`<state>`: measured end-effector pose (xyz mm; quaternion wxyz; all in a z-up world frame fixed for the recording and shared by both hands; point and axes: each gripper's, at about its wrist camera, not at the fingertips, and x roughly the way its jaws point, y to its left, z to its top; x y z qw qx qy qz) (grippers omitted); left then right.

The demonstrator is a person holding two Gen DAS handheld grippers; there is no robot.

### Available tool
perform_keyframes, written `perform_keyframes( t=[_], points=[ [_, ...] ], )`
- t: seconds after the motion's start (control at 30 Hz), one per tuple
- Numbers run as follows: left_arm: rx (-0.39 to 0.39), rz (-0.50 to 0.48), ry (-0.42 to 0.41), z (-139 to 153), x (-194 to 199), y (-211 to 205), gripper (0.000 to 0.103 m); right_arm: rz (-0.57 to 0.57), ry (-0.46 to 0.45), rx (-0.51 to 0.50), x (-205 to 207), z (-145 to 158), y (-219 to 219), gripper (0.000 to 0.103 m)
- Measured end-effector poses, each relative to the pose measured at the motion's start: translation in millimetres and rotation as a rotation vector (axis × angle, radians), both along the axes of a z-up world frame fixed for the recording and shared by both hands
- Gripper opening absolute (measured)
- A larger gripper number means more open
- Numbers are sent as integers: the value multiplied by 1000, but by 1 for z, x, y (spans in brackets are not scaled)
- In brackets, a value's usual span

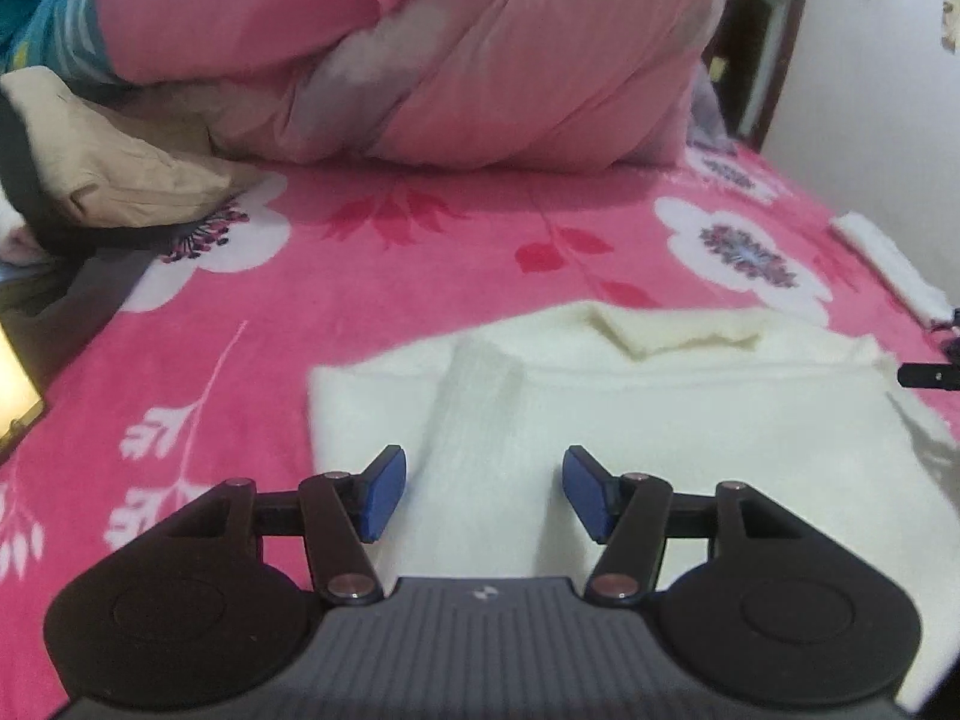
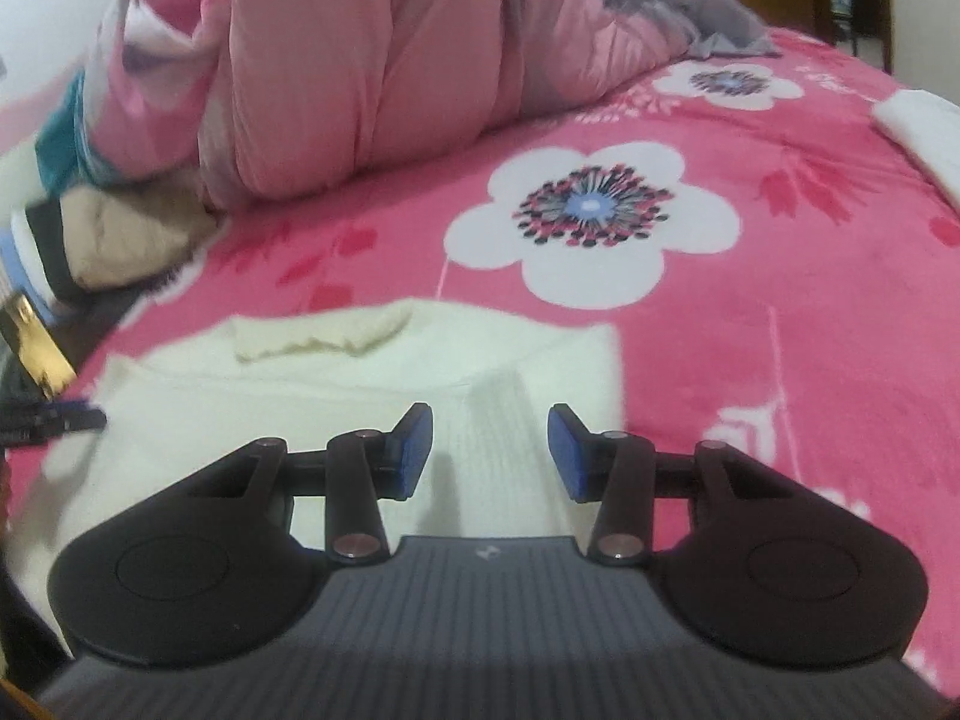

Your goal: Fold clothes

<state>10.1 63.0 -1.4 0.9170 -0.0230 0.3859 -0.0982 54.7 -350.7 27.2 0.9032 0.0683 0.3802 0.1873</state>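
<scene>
A cream knitted sweater (image 1: 690,408) lies flat on the pink flowered bedspread (image 1: 372,276), collar away from me, both sleeves folded in over the body. My left gripper (image 1: 483,495) is open and empty, just above the folded left sleeve (image 1: 474,396). In the right wrist view the same sweater (image 2: 312,396) lies at lower left. My right gripper (image 2: 489,450) is open and empty above its folded right sleeve (image 2: 510,420). The right gripper's tip shows at the left wrist view's right edge (image 1: 930,375).
A bunched pink quilt (image 1: 480,54) fills the far end of the bed. A beige and black garment (image 1: 114,174) lies at far left. A folded white cloth (image 1: 888,267) lies near the bed's right edge; it also shows in the right wrist view (image 2: 924,132).
</scene>
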Motion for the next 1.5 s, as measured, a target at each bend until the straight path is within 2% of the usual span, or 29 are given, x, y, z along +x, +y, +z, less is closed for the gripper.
perform_keyframes(
  t=[0.1, 0.27, 0.33, 0.4, 0.47, 0.5, 0.67, 0.73, 0.83, 0.97, 1.07, 1.13, 1.17, 1.2, 1.23, 1.27, 1.33, 1.4, 1.5],
  points=[
    [-1, -10, -1, -3, 9, 0, 52, 34, 32, -14, 4, -7, 4, 35],
    [51, -47, -38, -4, 16, -9, 35, 57, 6, -54, 2, -4, 9, 26],
    [69, -50, -45, -5, 17, -12, 29, 53, 4, -61, 4, -7, 10, 21],
    [87, -50, -51, -5, 17, -14, 20, 46, -3, -64, 6, -9, 11, 9],
    [91, -46, -63, -4, 16, -15, 10, 25, -23, -60, 4, -6, 11, 7],
    [81, -33, -76, 0, 14, -14, 10, 5, -38, -54, 2, -2, 11, 6],
    [-1, 35, -139, 30, 10, 3, 9, -53, -144, -14, -6, 34, 10, 5],
    [-3, 48, -160, 39, 19, 6, 9, -53, -188, -22, 0, 47, 14, 5],
    [-27, 83, -137, 38, 43, 11, 9, -44, -220, -44, 21, 56, 22, 5],
    [-58, 120, -35, 12, 73, 19, 9, -28, -187, -97, 57, 39, 35, 5],
    [-73, 132, 20, -11, 82, 22, 10, -25, -144, -161, 78, 4, 41, 5],
    [-94, 130, 22, -17, 81, 25, 12, -11, -63, -169, 91, -23, 41, 7],
    [-102, 128, 21, -17, 79, 28, 18, -13, -28, -160, 95, -32, 39, 8],
    [-108, 127, 19, -15, 77, 31, 25, -27, -26, -152, 95, -30, 36, 17],
    [-112, 132, 16, -14, 74, 34, 30, -43, -32, -147, 94, -25, 33, 21],
    [-119, 134, 6, -11, 69, 37, 37, -68, -53, -155, 91, -15, 30, 24],
    [-137, 132, -15, -5, 60, 41, 40, -96, -138, -184, 79, 10, 31, 25],
    [-162, 121, -25, -1, 49, 42, 44, -24, -208, -193, 70, 29, 46, 27],
    [-170, 103, -9, -5, 40, 38, 39, 275, -236, -173, 63, 36, 103, 26]
  ],
)
